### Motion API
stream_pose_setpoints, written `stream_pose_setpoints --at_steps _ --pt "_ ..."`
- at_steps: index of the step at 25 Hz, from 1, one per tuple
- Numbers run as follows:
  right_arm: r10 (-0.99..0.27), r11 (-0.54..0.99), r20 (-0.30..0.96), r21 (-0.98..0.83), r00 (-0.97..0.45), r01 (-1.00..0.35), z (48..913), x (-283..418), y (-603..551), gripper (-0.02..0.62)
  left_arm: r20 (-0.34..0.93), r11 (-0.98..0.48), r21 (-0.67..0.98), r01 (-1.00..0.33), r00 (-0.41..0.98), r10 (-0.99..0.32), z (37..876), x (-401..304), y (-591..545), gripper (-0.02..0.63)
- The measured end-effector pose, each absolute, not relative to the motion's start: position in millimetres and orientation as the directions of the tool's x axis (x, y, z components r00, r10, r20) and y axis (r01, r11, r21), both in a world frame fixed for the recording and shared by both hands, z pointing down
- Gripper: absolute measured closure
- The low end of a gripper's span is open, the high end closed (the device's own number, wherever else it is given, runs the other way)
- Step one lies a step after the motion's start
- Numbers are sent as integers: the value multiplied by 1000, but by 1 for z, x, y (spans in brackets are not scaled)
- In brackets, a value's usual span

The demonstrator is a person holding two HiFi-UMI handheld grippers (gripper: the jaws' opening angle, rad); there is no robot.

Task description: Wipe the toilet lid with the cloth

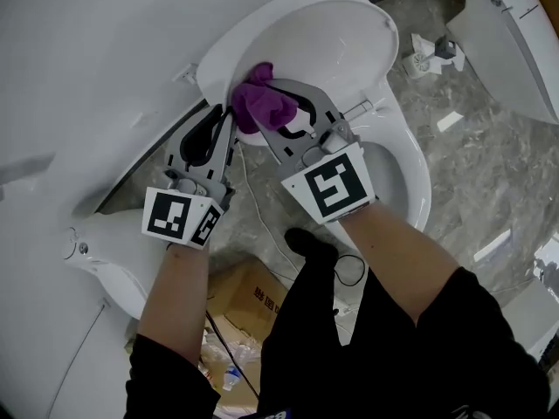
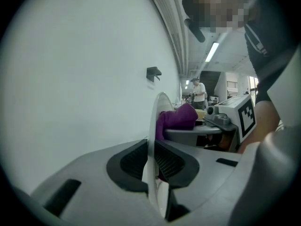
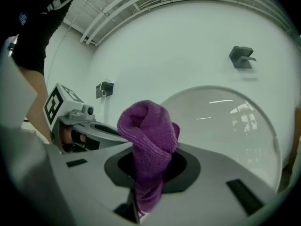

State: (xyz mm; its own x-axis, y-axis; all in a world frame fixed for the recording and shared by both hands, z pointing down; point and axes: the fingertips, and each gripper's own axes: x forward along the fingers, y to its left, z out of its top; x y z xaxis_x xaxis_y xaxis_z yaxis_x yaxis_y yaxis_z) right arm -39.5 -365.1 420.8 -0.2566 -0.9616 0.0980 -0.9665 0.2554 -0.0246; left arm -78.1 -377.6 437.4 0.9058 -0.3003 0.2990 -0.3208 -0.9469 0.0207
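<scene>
Cloth: a purple cloth (image 1: 260, 96) (image 3: 148, 142), bunched into a thick fold. It sits at the inner face of the raised toilet lid, near that lid's left edge in the head view. It appears to touch the lid there.

Right gripper: the right gripper (image 1: 260, 116) (image 3: 147, 175) is clamped on the cloth. Both jaws pinch its lower part, and the bunched top stands out past the fingertips.

Toilet lid: a white, glossy toilet lid (image 1: 341, 42) (image 2: 159, 108) (image 3: 225, 126), stood up and leaning back toward the wall.

Left gripper: the left gripper (image 1: 224, 119) (image 2: 151, 147) grips the lid's rim. The thin white edge runs straight between its dark ribbed pads, and both pads close on it.

Grippers together: side by side at the lid's left side, the left one just beside the cloth.

Toilet bowl: the white toilet bowl (image 1: 417, 186) lies below the lid, right of the right forearm.

Wall: a white wall (image 1: 87, 51) behind the lid, with a small dark bracket (image 2: 153, 72) (image 3: 242, 57) fixed to it.

Floor: a grey stone-patterned floor (image 1: 489, 164), with a cardboard box (image 1: 253, 302) and a thin cable (image 1: 262, 225) near the person's legs.

Background: a person (image 2: 200, 91) stands far off in the left gripper view.
</scene>
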Motion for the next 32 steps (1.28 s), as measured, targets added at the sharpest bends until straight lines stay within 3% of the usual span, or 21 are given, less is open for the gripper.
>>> stream_pose_setpoints --at_steps 6,21,28,32 --pt "-946 312 84 -17 -313 -950 427 -38 -366 514 297 -931 18 -366 891 -344 439 -79 -379 560" --pt "-980 113 170 28 -106 -993 458 150 -338 514 325 -895 -8 -446 845 -424 441 -81 -380 558" --pt "-988 5 156 1 -5 -1000 467 147 -337 514 311 -900 -4 -437 855 -416 440 -80 -380 558" --pt "-982 23 187 -19 -27 -1000 484 106 -341 514 292 -910 16 -414 873 -391 439 -79 -378 559"
